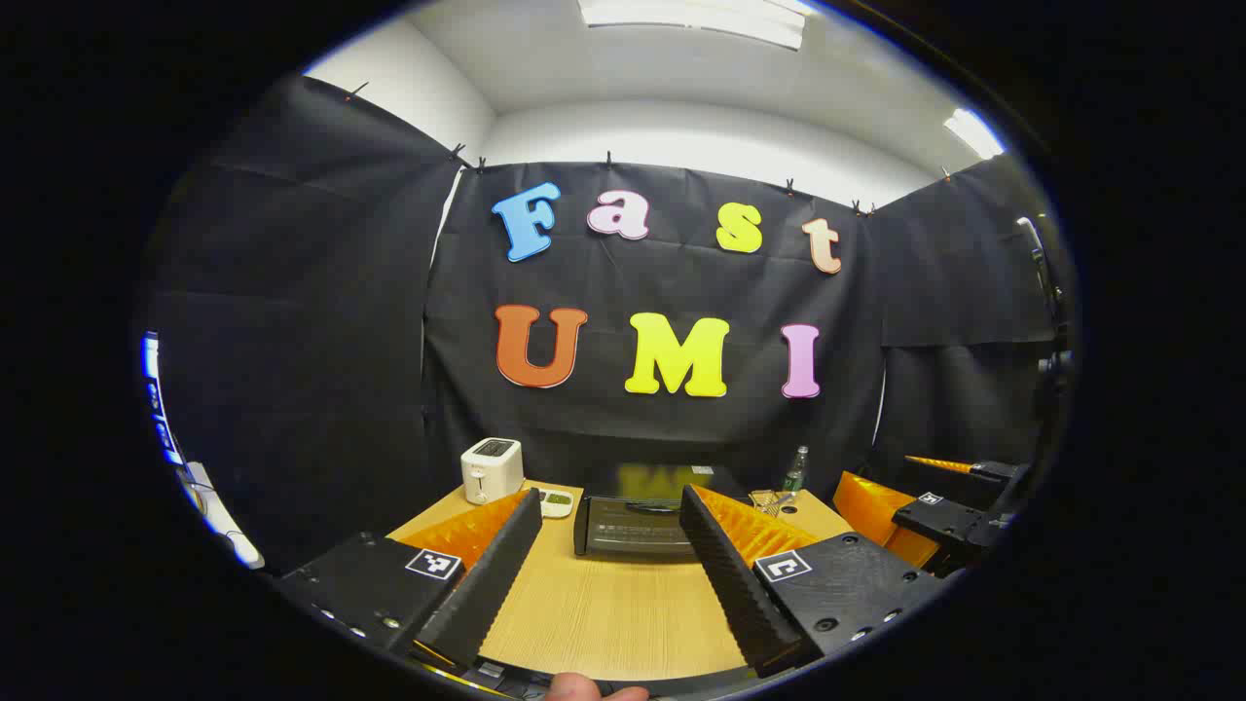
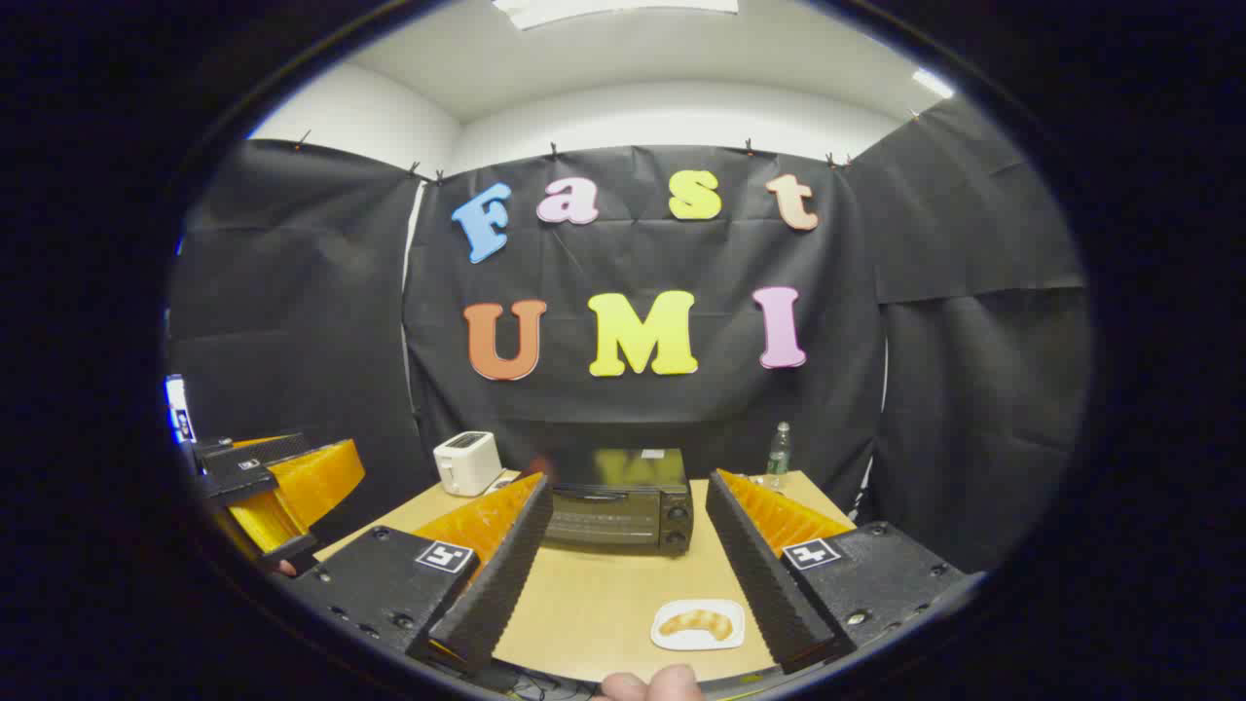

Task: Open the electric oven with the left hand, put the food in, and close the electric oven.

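Note:
A black electric oven stands at the back of the wooden table, with its door closed. In the right gripper view a croissant lies on a small white plate near the table's front edge, close to the right-hand finger. My left gripper is open, with nothing between its fingers, and points at the oven from a distance. My right gripper is also open, well short of the oven and above the plate. Each view catches the other gripper off to the side: the right one and the left one.
A white toaster stands left of the oven, with a small white object beside it. A green bottle stands at the back right. Black cloth walls close in the table on three sides.

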{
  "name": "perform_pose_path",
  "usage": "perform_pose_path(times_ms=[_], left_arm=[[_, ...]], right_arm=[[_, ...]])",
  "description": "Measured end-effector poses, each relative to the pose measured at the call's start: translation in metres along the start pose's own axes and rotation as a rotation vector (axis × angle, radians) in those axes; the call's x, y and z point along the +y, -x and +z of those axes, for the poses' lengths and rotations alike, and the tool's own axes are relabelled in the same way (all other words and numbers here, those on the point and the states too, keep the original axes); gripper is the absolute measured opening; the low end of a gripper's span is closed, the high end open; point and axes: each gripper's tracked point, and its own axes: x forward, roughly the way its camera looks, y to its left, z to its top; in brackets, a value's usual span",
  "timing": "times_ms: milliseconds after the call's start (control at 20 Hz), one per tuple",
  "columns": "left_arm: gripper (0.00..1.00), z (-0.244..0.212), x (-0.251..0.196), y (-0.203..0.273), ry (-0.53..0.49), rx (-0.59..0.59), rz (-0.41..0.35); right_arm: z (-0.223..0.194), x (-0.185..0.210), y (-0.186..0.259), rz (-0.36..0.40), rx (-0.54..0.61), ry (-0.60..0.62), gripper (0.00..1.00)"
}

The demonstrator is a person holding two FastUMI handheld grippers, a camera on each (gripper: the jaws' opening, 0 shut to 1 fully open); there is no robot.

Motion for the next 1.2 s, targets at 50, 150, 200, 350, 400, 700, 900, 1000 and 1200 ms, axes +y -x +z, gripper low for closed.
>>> perform_pose_path(times_ms=[50, 150, 200, 350, 400, 700, 900, 1000, 1200], left_arm=[[0.94, 0.002, -0.001, 0.0, -0.002, -0.005, -0.003], [0.94, 0.003, 0.001, -0.001, -0.008, -0.01, -0.004], [0.94, 0.003, 0.0, -0.001, -0.004, -0.008, -0.006], [0.94, 0.004, 0.001, -0.003, -0.004, -0.015, -0.005], [0.94, 0.004, 0.001, -0.004, -0.009, -0.016, -0.004], [0.94, 0.007, 0.004, -0.004, -0.018, -0.019, 0.011], [0.94, 0.005, 0.007, -0.008, -0.025, -0.018, 0.018], [0.94, 0.004, 0.007, -0.007, -0.022, -0.016, 0.019], [0.94, 0.003, 0.009, -0.008, -0.024, -0.013, 0.029]], right_arm=[[0.002, 0.0, 0.0, 0.003, -0.009, 0.002, 0.97], [0.004, 0.002, -0.001, 0.009, -0.022, -0.004, 0.97], [0.004, 0.001, -0.001, 0.009, -0.022, -0.004, 1.0], [0.005, -0.005, -0.005, 0.002, -0.023, -0.013, 0.97], [0.006, -0.005, -0.007, 0.0, -0.021, -0.019, 0.97], [0.006, -0.007, -0.014, -0.002, -0.013, -0.04, 0.96], [0.005, -0.008, -0.016, -0.001, -0.011, -0.035, 0.96], [0.002, -0.011, -0.016, -0.006, -0.005, -0.031, 0.96], [0.001, -0.016, -0.016, -0.013, 0.002, -0.034, 0.96]])
